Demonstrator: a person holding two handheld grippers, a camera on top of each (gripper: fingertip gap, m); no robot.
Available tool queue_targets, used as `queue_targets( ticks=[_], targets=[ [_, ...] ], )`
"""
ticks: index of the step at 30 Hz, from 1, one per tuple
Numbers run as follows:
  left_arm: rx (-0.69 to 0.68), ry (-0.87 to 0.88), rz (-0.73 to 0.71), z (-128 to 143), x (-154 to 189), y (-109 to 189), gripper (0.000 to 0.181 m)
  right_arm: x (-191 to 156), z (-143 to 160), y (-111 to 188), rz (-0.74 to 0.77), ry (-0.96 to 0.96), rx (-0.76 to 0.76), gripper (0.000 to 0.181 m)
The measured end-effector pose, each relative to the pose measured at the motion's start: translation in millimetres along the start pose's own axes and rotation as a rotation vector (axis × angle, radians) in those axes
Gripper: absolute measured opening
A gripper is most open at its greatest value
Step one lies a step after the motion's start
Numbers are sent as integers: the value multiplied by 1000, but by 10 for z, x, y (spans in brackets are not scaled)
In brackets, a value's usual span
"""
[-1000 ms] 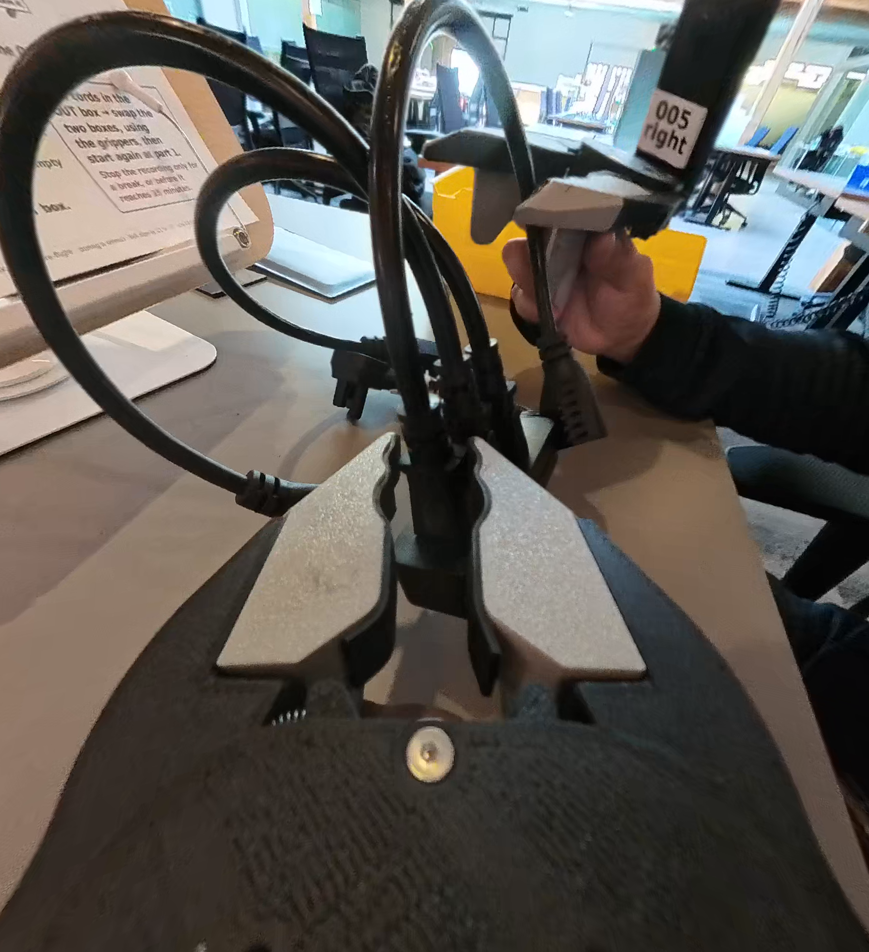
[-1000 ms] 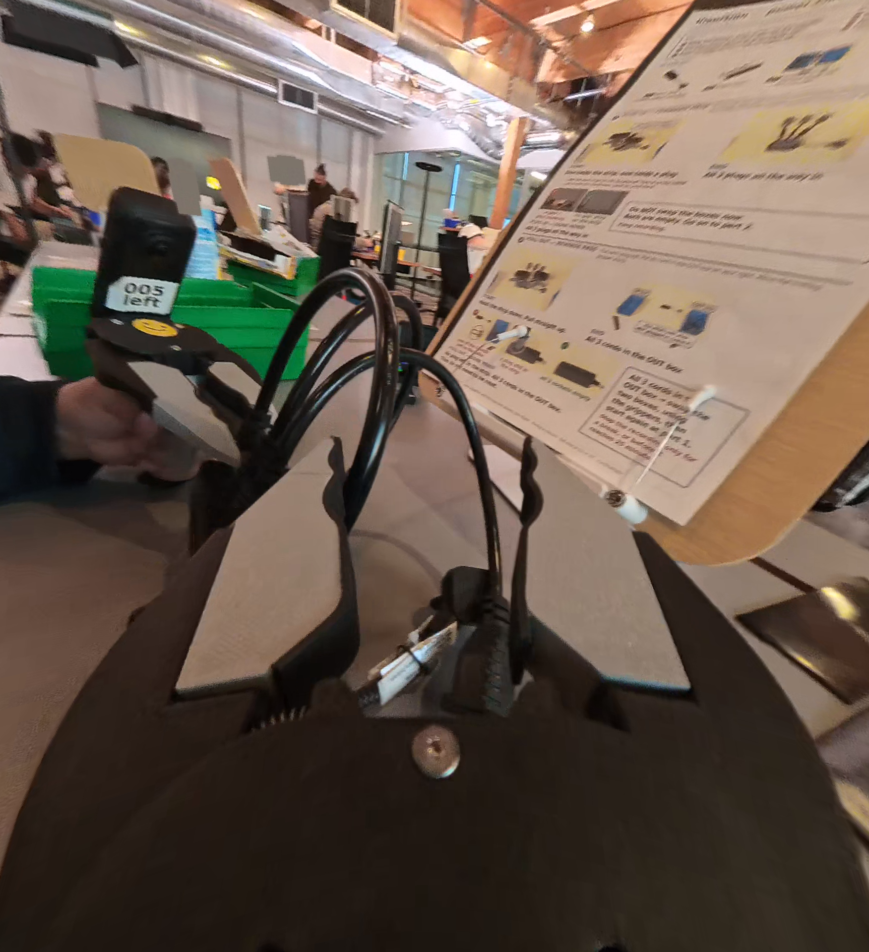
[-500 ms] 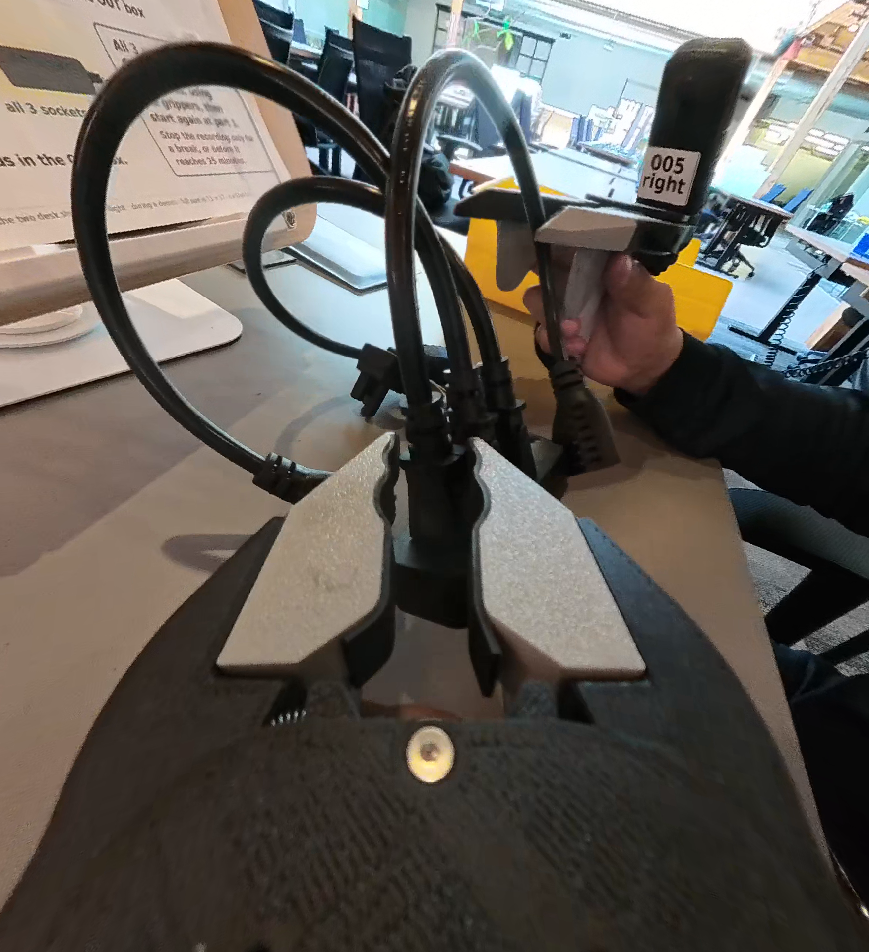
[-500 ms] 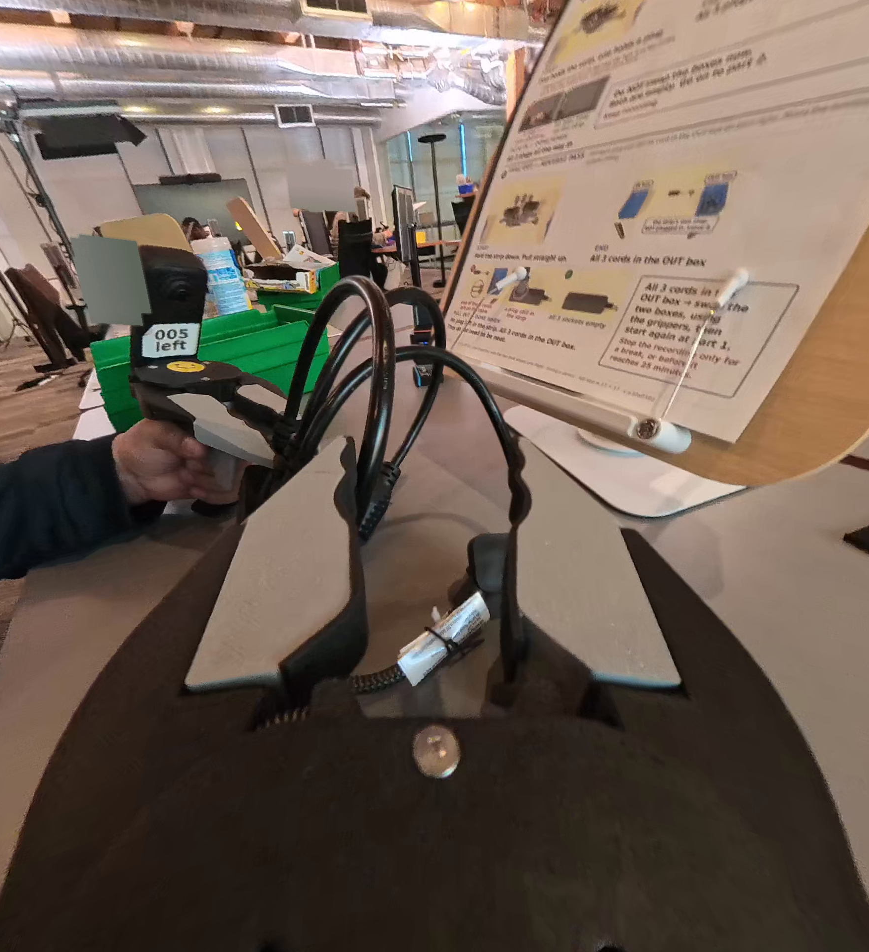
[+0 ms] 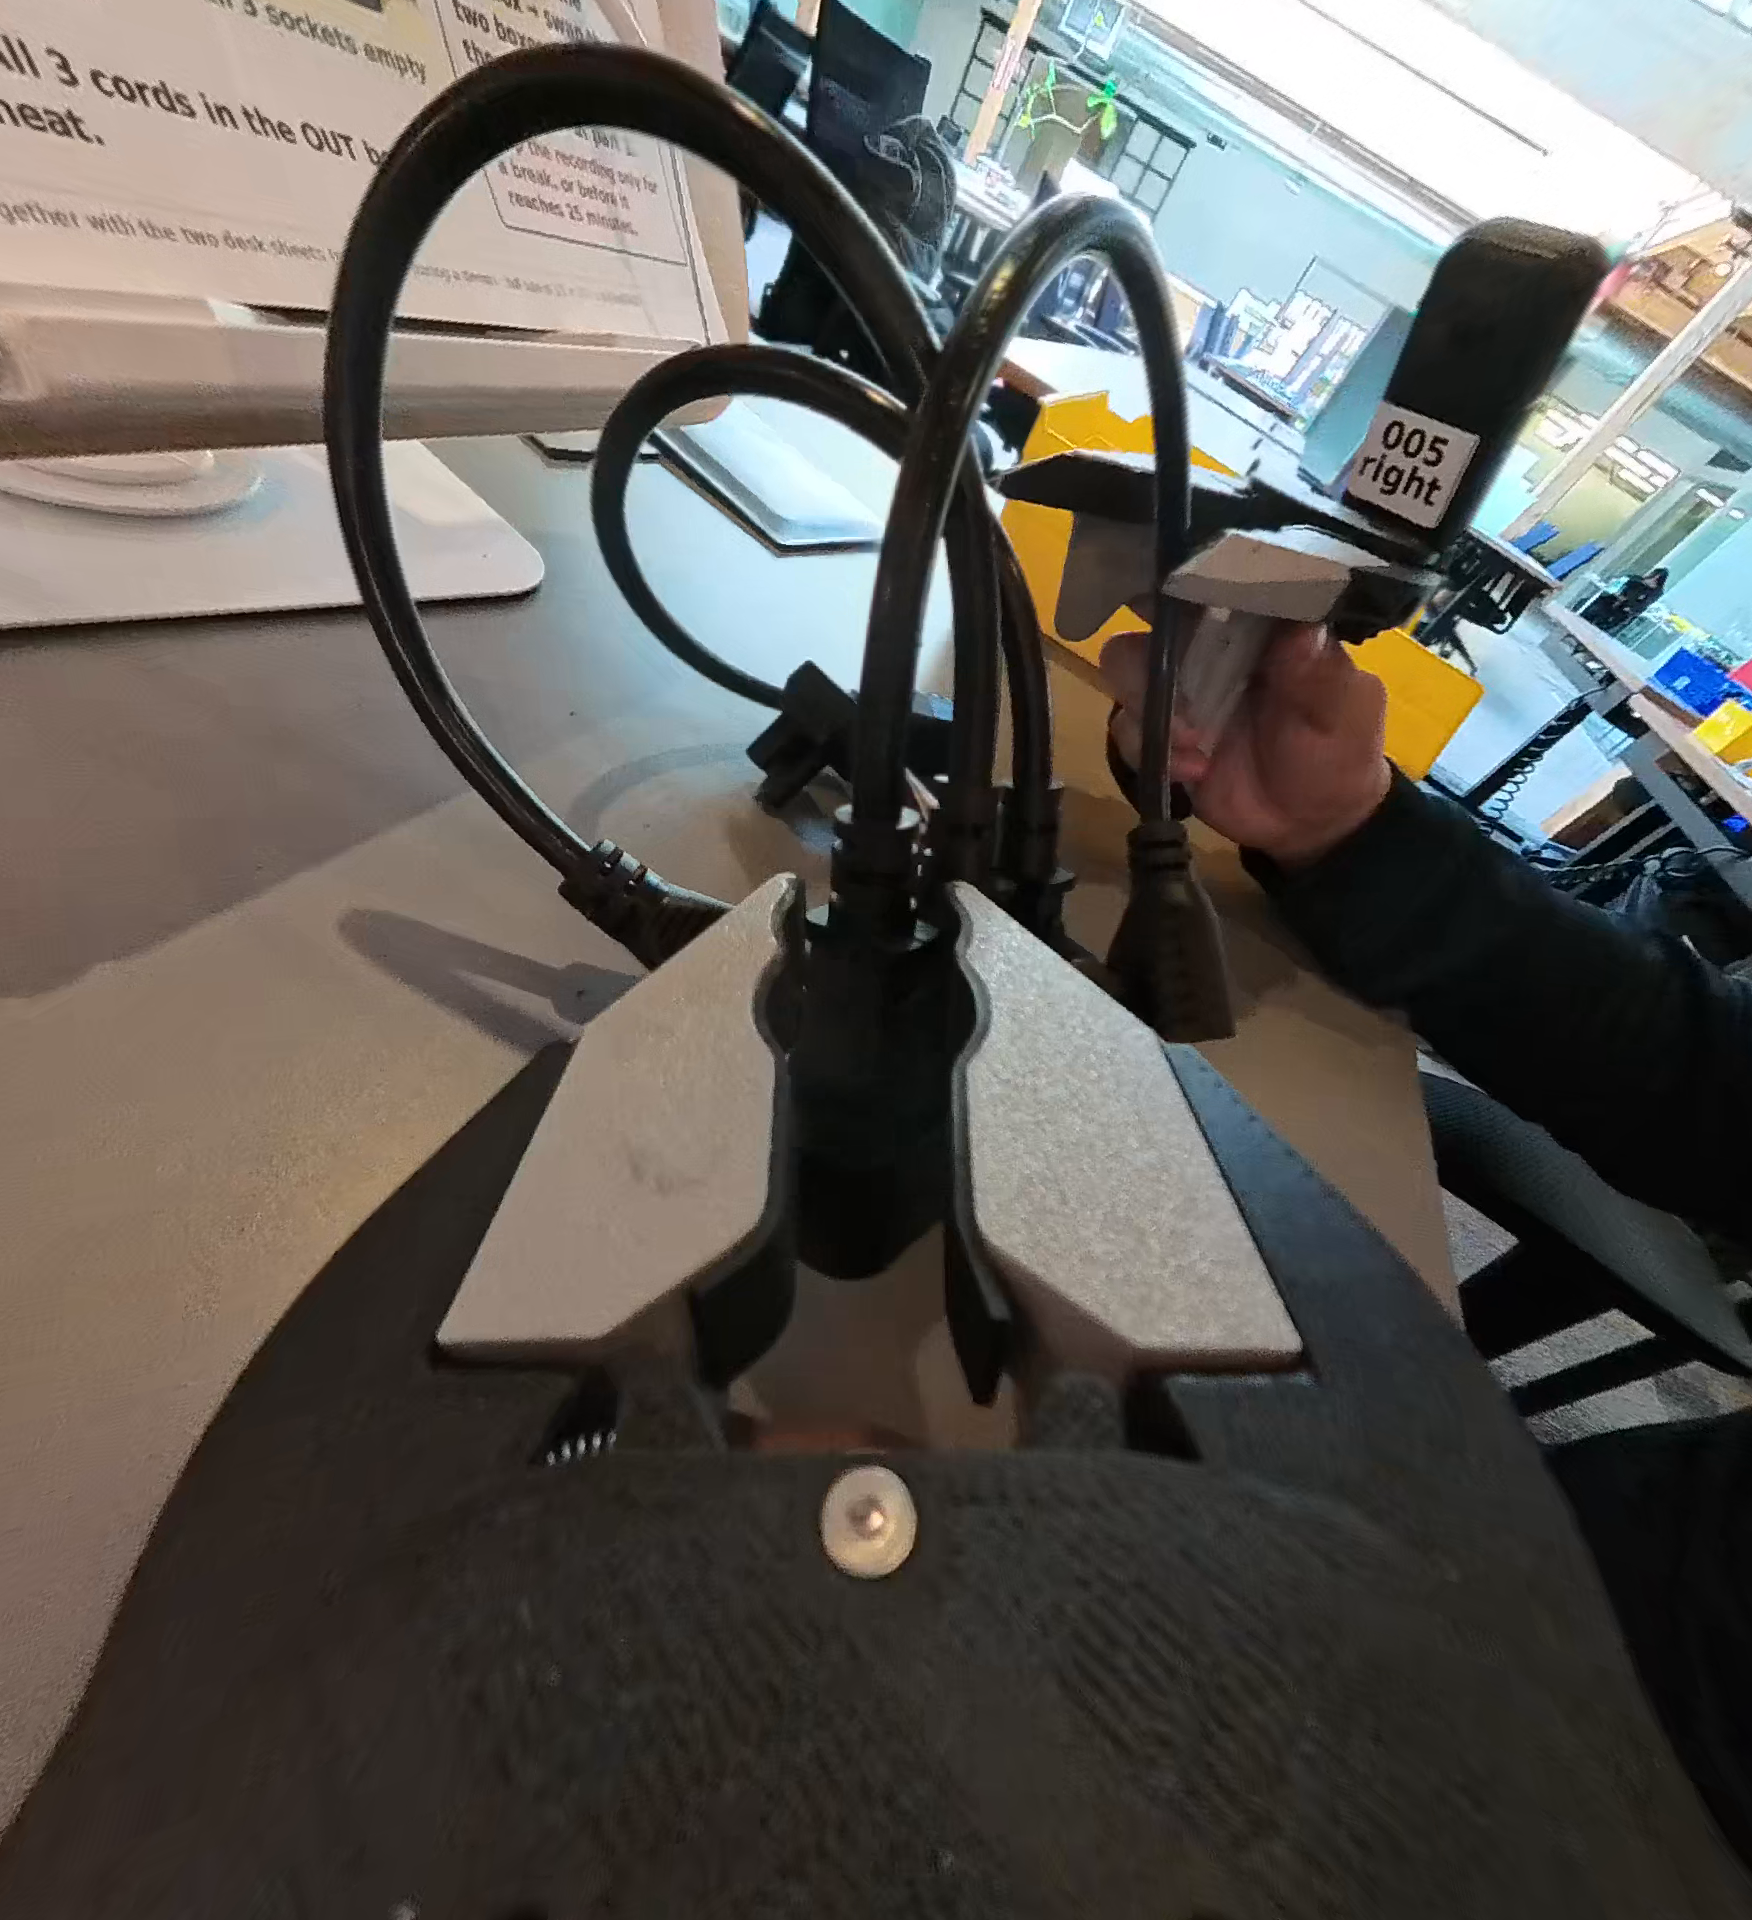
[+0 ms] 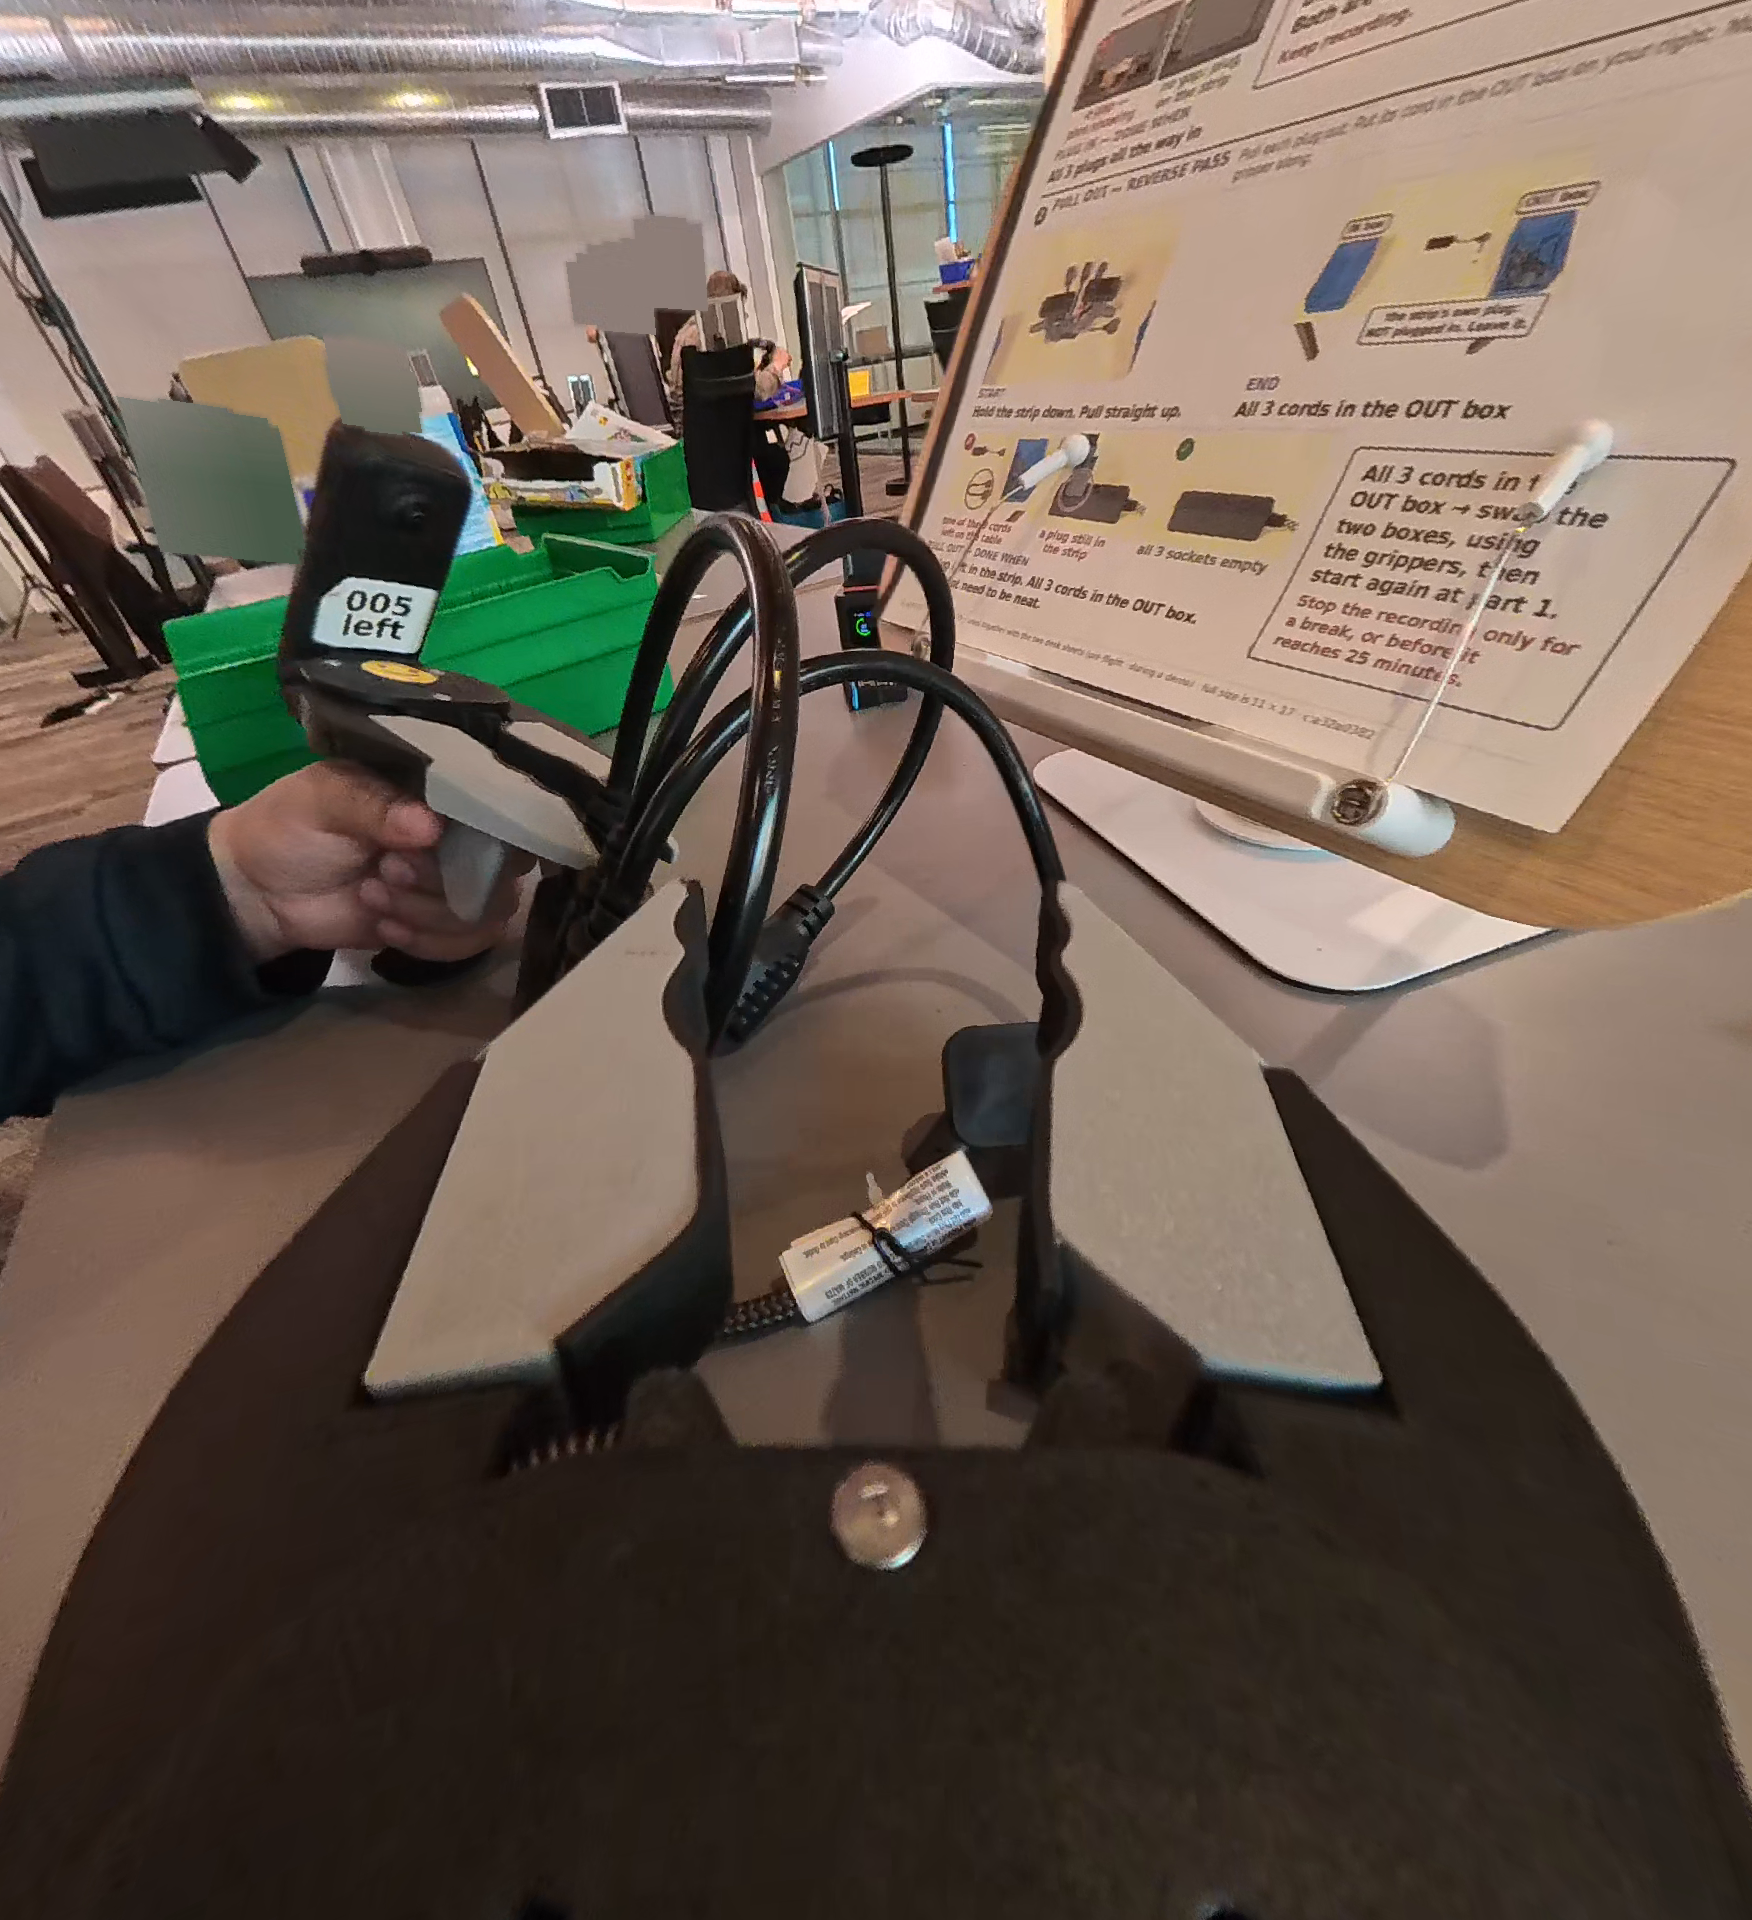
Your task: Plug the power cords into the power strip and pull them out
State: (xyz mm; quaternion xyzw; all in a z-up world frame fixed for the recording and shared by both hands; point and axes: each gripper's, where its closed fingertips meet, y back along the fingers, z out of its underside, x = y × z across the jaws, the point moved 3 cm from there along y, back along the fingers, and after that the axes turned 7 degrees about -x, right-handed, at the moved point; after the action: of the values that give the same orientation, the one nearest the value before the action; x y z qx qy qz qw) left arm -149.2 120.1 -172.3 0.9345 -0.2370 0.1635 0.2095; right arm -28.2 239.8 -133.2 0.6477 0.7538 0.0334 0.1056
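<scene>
My left gripper (image 5: 872, 935) pinches a black plug (image 5: 867, 1091) standing upright among looping power cords (image 5: 404, 436) over the grey table (image 5: 176, 1143). My right gripper (image 6: 872, 956) is spread around one cord's arch (image 6: 997, 748), beside a white tag (image 6: 887, 1236); the power strip is hidden.

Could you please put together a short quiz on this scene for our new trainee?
1. True or false: the left gripper has its jaws closed on a black plug.
2. In the right wrist view, what colour is the bin behind the left gripper? A) green B) red C) white
3. Fill in the blank: the jaws of the right gripper stand ____ (open or shut).

Key: 1. True. 2. A. 3. Open.
</scene>
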Motion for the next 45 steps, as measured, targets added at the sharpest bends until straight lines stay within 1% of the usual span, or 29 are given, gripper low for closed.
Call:
queue_targets(
  ticks=[3, 4, 5, 8, 11, 15, 16, 18, 19, 20, 21, 23, 24, 25, 26, 28, 30, 31, 33, 35, 37, 41, 42, 44, 45],
  targets=[
    [-5, -11, 4, 3, 15, -6, 23, -27, -10, 7, -14, 10, 4, 60],
    [11, -19, 19, -12, 36, 9, 19, -36, -10, 5, -24, 5, 4, 61],
    [31, -17, 30, -31, 50, 30, 22, -46, -7, 1, -37, -2, 2, 62],
    [33, -17, 115, -39, 142, 76, 20, -45, -1, 1, -60, -27, 3, 58],
    [14, -85, 93, -30, 184, 78, 28, -36, -7, 16, -80, -56, 13, 58],
    [-24, -187, 100, 13, 311, 58, 54, -34, -133, 123, -112, -91, 107, 57],
    [-27, -201, 102, 20, 331, 54, 56, -11, -168, 165, -109, -105, 135, 58],
    [-28, -225, 102, 32, 352, 47, 57, 122, -177, 224, -37, -135, 149, 53],
    [-29, -236, 103, 38, 360, 48, 56, 202, -142, 232, 16, -140, 125, 49],
    [-32, -250, 98, 44, 358, 52, 50, 247, -94, 224, 52, -132, 83, 46],
    [-39, -268, 97, 55, 358, 62, 42, 236, -49, 197, 54, -109, 39, 46],
    [-56, -302, 115, 84, 382, 87, 26, 81, 39, 94, -17, -51, -41, 43],
    [-58, -312, 125, 92, 397, 92, 21, -48, 98, 23, -90, -33, -86, 42],
    [-51, -314, 128, 87, 406, 93, 21, -193, 159, -46, -175, -23, -132, 43],
    [-47, -314, 128, 84, 410, 90, 26, -326, 221, -105, -249, -12, -175, 45],
    [-61, -312, 128, 103, 416, 69, 39, -528, 345, -186, -347, 26, -244, 45],
    [-99, -322, 145, 167, 454, 20, 50, -663, 458, -237, -408, 57, -301, 43],
    [-125, -339, 139, 209, 467, -24, 56, -703, 503, -261, -421, 68, -325, 43],
    [-186, -382, 101, 278, 478, -123, 61, -744, 545, -299, -426, 95, -355, 37],
    [-208, -410, 76, 294, 492, -200, 61, -765, 519, -324, -426, 109, -333, 32],
    [-214, -448, 55, 291, 502, -256, 51, -782, 510, -346, -430, 117, -327, 26],
    [-221, -532, 59, 295, 536, -309, 39, -838, 570, -382, -439, 169, -371, 22],
    [-221, -530, 61, 281, 521, -326, 42, -857, 577, -382, -440, 190, -372, 23],
    [-245, -498, 112, 283, 537, -370, 49, -895, 589, -369, -449, 235, -371, 22],
    [-267, -489, 160, 310, 573, -385, 43, -904, 595, -356, -453, 255, -371, 23]
  ],
)
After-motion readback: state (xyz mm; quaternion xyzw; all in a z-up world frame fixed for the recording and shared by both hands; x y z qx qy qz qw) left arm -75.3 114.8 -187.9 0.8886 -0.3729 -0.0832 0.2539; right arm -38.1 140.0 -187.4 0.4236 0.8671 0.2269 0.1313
